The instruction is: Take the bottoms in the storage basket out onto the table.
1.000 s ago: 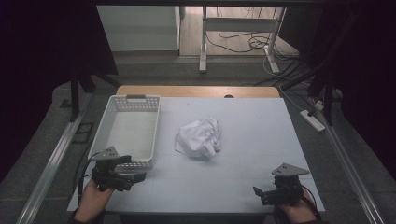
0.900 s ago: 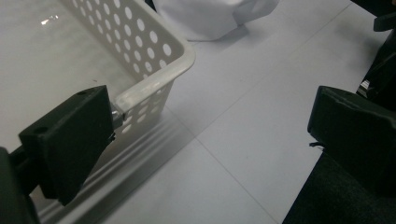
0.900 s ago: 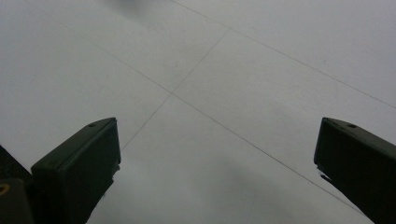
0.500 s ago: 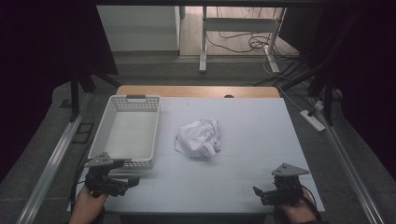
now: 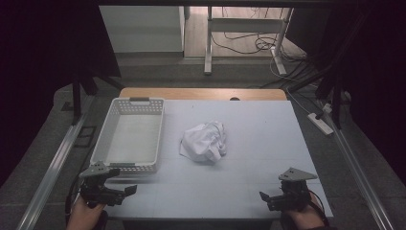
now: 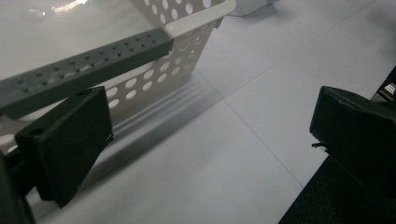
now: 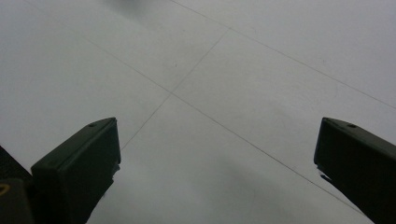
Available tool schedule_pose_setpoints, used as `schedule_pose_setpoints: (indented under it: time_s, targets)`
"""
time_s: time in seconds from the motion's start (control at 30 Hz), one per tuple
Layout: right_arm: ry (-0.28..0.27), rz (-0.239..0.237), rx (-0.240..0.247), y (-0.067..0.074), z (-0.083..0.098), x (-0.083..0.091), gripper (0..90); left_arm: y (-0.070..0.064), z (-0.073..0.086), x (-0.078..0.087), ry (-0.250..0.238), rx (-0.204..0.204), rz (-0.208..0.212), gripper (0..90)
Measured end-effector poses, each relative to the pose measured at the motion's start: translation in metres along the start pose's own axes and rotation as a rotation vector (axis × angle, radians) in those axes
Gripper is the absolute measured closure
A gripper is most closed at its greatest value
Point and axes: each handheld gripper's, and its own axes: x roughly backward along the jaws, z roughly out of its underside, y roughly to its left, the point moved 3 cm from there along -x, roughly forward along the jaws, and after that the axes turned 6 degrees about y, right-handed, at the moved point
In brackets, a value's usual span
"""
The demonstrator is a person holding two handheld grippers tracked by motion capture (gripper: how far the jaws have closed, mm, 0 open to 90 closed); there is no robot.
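Cloth [image 5: 205, 142] lies crumpled in the middle of the table [image 5: 268, 129], a soft white heap with folds and no clear long axis, perhaps a little wider than deep. It sits ahead of both grippers, up and to the right of the left gripper [image 5: 117, 191] and up and to the left of the right gripper [image 5: 266, 200]; neither looks clearly nearer, and both are well apart from it. A white plastic basket [image 5: 158, 139], rectangular with perforated walls and a grey handle strip, stands just left of the cloth, its near end close to the left gripper [image 6: 205, 144]. Both grippers hover low at the table's near edge, jaws spread wide and holding nothing; the right gripper [image 7: 217, 163] looks down on bare matte tabletop crossed by fine seams.
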Motion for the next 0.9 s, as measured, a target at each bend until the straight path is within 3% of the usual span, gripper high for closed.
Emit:
schedule_pose_setpoints:
  time_s: [0.57, 0.9]
  targets:
    - [0.0, 0.001, 0.0, 0.0, 0.0, 0.0, 0.6, 0.009, 0.016, 0.007, 0.003, 0.019, -0.055, 0.0]
    - [0.001, 0.004, 0.0, 0.0, 0.0, 0.0, 0.6, 0.009, 0.021, 0.009, 0.054, 0.015, -0.101, 0.0]
